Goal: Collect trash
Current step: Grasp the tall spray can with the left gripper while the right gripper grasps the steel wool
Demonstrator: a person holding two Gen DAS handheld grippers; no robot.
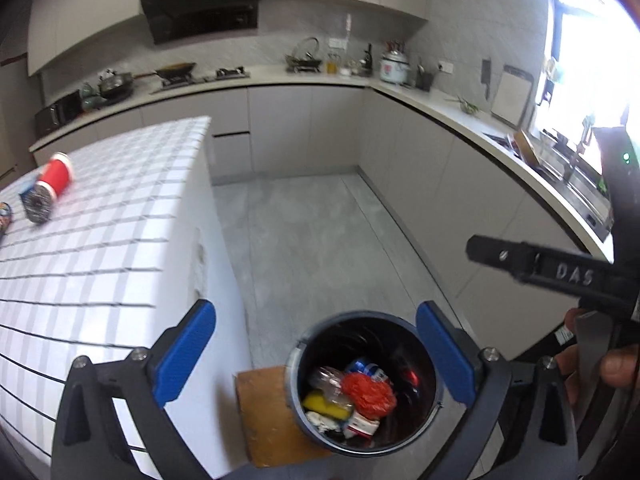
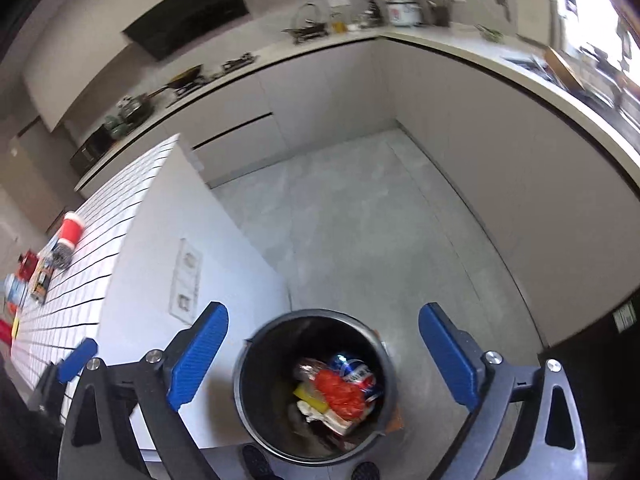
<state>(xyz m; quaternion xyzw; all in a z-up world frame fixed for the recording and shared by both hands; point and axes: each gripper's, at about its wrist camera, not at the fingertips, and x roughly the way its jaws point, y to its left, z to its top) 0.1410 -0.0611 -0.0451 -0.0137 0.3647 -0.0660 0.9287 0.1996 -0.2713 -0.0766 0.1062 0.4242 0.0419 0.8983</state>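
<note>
Kitchen floor, trash bin (image 1: pixel 366 380) below both tongs, left tongs (image 1: pixel 316 354) and right tongs (image 2: pixel 324 354) wide, empty.

Left gripper (image 1: pixel 316 354): black angular frame, 2 blue ribbed pads (image 1: pixel 185 354), silver round-head screws at the finger pivots. Right gripper (image 2: pixel 324 354): identical build. In the left wrist view, its black body at 3 o'clock bears raised lettering "DAS" and 1 green indicator light.

Both wrist views angled steeply down, close above the shared trash bin (image 1: pixel 298 364) (image 2: pixel 240 376) beside the tiled counter (image 1: pixel 100 220) (image 2: pixel 92 216)
</note>
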